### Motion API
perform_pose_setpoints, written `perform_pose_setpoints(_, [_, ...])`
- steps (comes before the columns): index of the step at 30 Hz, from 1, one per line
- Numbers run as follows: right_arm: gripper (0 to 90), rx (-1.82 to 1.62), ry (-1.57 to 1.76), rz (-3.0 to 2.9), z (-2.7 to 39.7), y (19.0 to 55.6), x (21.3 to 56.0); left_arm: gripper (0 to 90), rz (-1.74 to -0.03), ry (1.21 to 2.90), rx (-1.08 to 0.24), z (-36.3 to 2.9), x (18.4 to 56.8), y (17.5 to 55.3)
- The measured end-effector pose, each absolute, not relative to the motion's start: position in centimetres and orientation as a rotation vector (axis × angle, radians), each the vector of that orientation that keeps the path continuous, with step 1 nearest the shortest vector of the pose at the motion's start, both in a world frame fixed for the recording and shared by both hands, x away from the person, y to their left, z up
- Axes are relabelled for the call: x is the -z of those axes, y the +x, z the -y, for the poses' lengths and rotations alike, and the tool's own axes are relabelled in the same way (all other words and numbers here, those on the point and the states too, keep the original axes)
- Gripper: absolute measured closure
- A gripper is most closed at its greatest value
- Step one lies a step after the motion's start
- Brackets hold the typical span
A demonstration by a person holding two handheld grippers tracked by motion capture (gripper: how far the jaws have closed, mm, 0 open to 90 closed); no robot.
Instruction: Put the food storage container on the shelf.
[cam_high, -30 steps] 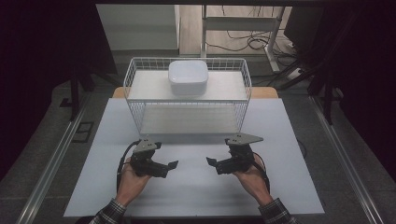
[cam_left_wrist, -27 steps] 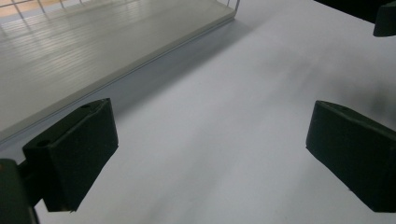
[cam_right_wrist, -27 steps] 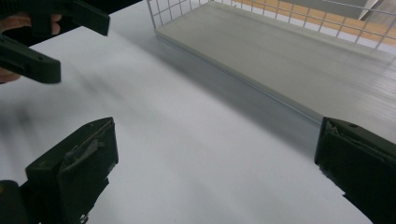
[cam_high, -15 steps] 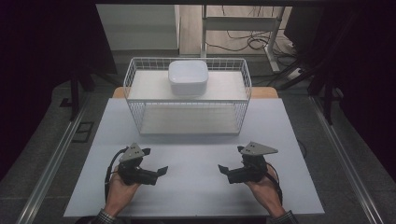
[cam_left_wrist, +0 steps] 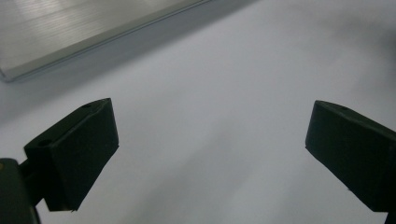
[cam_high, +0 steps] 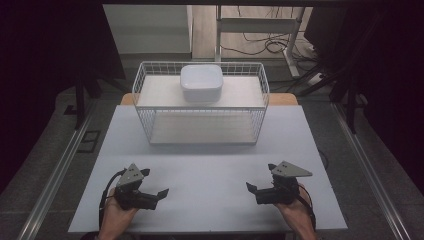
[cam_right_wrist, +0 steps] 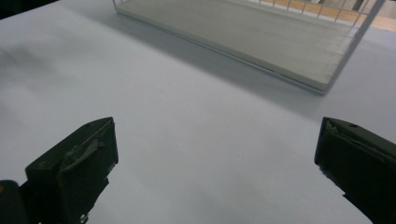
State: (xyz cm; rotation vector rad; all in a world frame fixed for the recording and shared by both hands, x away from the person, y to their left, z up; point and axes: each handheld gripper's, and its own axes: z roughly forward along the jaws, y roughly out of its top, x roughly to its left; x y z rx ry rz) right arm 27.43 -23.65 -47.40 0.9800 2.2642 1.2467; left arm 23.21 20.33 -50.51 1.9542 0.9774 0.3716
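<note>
1. Near the front edge of the white table (cam_high: 210,165) I see both my grippers, each held in a hand that comes in from the bottom of the high view.
2. I read the left gripper (cam_high: 159,193) as lying low over the table at the front left, its black jaws pointing toward the middle. In the left gripper view its gripper (cam_left_wrist: 210,158) has the jaws spread wide, with nothing but bare white tabletop between them. (A pale metal rail (cam_left_wrist: 84,32) crosses the top left corner of that view.)
3. I read the right gripper (cam_high: 251,189) as sitting at the front right, its jaws pointing back toward the left one, well apart from it. Its grey three-cornered plate (cam_high: 290,170) faces up. In the right gripper view the gripper (cam_right_wrist: 215,163) is likewise wide open and holds nothing.
4. Farther back, in the middle of the table, stands a white wire basket (cam_high: 200,125); I see it is well clear of both grippers.
5. A white square bowl (cam_high: 201,83) rests on the upper shelf of the basket, toward the far side and roughly centred between the ends.
6. From the right gripper view I can make out the basket's lower board (cam_right_wrist: 261,42) and its wire corner up ahead, beyond open table.
7. Beyond the table, I see cables on the floor (cam_high: 260,47) (the surroundings are dark).
</note>
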Motion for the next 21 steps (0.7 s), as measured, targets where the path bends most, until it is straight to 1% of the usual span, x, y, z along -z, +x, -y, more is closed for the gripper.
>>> perform_pose_setpoints(12, [0.0,-1.16,1.037,-2.285,25.1,25.9,49.0,2.0,-1.048,1.986,-0.383,-21.9,52.1,21.7])
perform_pose_setpoints(21, [0.0,-1.05,1.117,-2.358,25.9,25.5,50.8,2.0,-1.094,2.053,-0.304,-21.7,53.4,21.6])
